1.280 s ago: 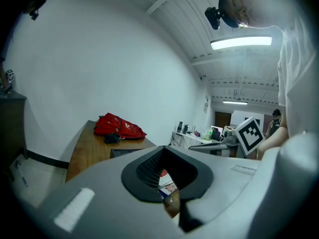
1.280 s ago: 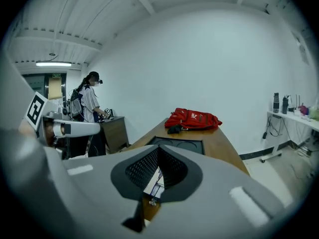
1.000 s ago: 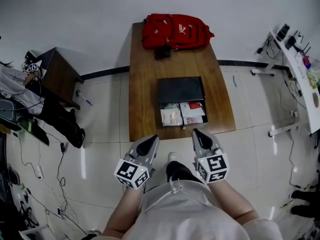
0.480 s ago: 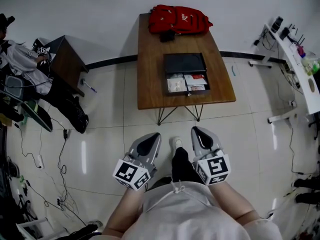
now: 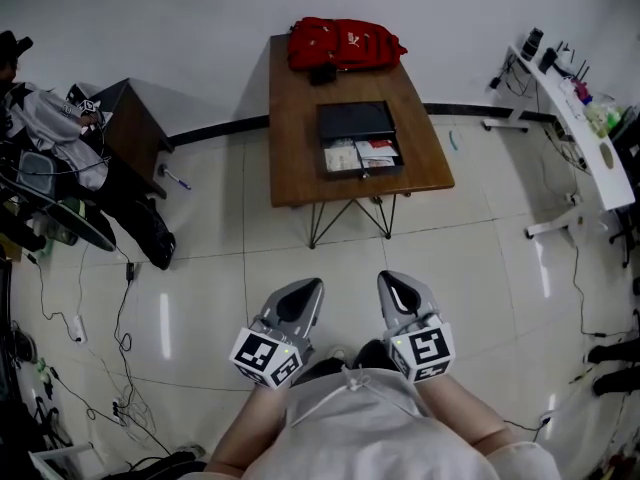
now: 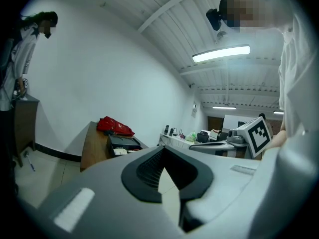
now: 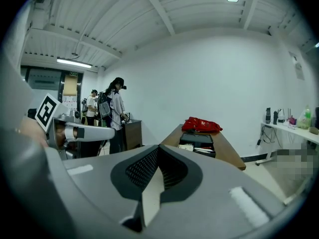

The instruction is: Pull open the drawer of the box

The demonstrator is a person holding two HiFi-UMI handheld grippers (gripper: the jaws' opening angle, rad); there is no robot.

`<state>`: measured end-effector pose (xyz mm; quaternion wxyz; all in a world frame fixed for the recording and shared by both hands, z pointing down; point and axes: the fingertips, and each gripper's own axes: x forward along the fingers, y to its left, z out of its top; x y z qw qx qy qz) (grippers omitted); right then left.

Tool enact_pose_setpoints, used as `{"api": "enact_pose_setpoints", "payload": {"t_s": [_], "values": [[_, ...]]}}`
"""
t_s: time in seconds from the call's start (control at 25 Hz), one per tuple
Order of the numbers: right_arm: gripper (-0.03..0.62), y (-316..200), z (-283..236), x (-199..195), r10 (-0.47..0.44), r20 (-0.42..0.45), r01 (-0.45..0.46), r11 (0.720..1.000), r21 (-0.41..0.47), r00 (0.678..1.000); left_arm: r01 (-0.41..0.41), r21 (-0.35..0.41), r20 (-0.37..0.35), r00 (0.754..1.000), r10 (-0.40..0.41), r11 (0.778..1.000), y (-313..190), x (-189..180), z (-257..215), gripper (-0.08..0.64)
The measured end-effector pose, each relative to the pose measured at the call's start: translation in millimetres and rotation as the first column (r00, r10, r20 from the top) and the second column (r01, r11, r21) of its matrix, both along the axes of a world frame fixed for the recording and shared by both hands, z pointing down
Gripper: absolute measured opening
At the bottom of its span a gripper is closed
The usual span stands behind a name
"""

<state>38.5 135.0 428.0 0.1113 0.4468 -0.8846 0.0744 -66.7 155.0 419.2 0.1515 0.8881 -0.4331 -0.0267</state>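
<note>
Wooden table (image 5: 291, 158) receded across tile floor (image 5: 480, 268); left gripper (image 5: 304, 288), right gripper (image 5: 392, 282) jaws closed, empty

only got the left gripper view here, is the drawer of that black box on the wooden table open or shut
Observer: Open. In the head view the drawer sticks out of the black box toward the person, with papers and packets showing inside.
Operator: is either gripper on it
Observer: No. The left gripper and right gripper are far back from it, with pale floor tiles between them and the brown wooden table.
Operator: right jaws open
Observer: Shut, per the right gripper view, with nothing between them.
</note>
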Motion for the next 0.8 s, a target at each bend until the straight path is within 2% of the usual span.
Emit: {"api": "enact_pose_setpoints", "payload": {"t_s": [0.28,0.8], "values": [[0.006,-5.9,-15.2,13.1,-0.045,0.013,0.045,0.999,0.023,0.999,0.038,0.051,-0.011,0.999,-0.037,0.998,-6.6,18.4,-30.8,0.006],[0.006,-24.6,-42.0,58.0,-0.082,0.017,0.081,0.995,0.052,0.996,0.093,0.052,-0.005,0.996,-0.093,0.994,-22.3,61.3,-40.9,0.006]]}}
